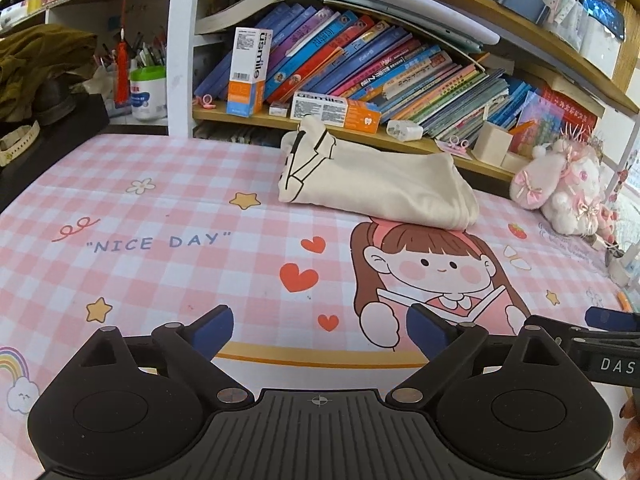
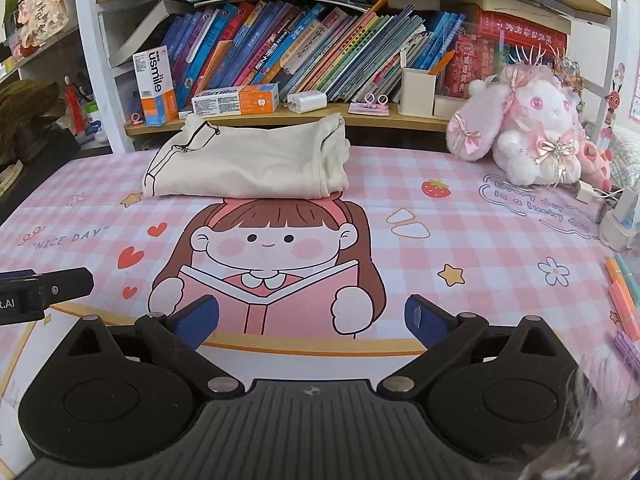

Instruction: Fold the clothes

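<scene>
A cream garment with black line print lies folded in a compact bundle at the far side of the pink checked desk mat, against the low shelf. It also shows in the right wrist view, folded, at the back centre. My left gripper is open and empty, low over the mat near its front edge, well short of the garment. My right gripper is open and empty, over the cartoon girl print, also well short of the garment. The right gripper's side shows at the left view's right edge.
A wooden shelf with leaning books and toothpaste boxes stands behind the garment. A white and pink plush rabbit sits back right. Pens lie at the mat's right edge. A dark box stands at left.
</scene>
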